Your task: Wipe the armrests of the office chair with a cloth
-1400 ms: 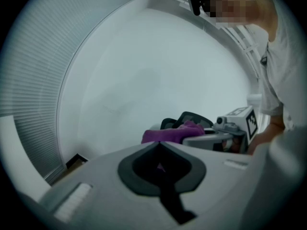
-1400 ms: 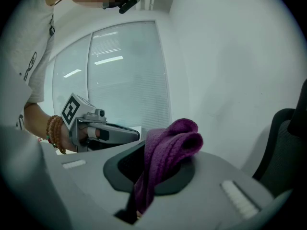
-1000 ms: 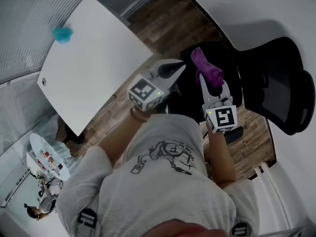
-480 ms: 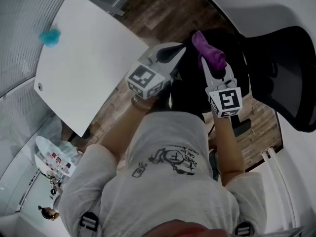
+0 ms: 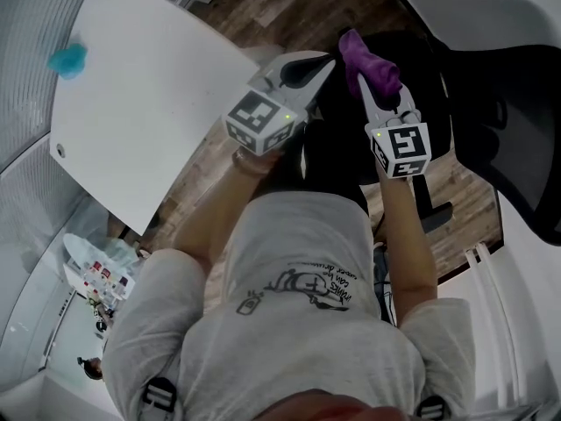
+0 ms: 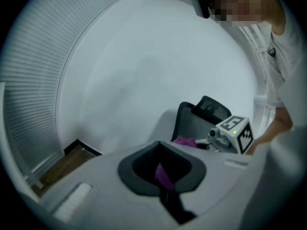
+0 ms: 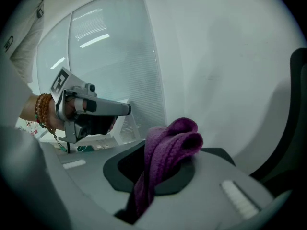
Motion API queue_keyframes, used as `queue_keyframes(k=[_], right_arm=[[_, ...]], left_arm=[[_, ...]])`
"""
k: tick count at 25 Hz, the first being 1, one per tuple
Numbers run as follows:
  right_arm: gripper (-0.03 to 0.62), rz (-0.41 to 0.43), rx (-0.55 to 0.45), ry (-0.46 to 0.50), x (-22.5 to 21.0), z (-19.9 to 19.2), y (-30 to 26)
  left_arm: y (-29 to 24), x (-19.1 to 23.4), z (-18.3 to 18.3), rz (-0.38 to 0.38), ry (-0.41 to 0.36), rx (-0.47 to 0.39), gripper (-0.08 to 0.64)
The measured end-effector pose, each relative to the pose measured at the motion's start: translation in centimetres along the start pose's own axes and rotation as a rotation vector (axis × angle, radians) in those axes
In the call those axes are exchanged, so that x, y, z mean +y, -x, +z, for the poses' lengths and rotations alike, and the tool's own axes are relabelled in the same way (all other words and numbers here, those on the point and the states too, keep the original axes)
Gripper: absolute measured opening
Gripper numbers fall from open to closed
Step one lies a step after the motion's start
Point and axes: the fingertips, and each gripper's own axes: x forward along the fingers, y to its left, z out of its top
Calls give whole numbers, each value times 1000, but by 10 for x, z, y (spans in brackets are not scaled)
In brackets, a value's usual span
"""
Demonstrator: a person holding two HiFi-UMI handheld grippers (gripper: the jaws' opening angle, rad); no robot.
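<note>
While the right gripper [image 5: 379, 84] clamps a purple cloth [image 5: 368, 55], both grippers hang over the black office chair [image 5: 495, 103].
The right jaws are closed on the cloth, which bunches up out of the slot between them, above the chair's dark seat. The left gripper [image 5: 324, 61] sits just beside the right one, its tips near the cloth. Its jaws are drawn together, and a sliver of purple shows in the slot, though whether that bit is pinched cannot be told. A white table [image 5: 140, 103] stands to the left on a wood floor [image 5: 289, 7].
</note>
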Motion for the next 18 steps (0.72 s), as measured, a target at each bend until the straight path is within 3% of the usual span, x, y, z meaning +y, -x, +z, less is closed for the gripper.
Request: queue_keyframes(k=[10, 18], right_arm=[[26, -4, 103, -52, -13, -49, -27], [26, 47, 124, 18, 11, -50, -40]], left_arm=[[-6, 15, -18, -3, 21, 19, 0], [-1, 17, -25, -5, 27, 36, 0]])
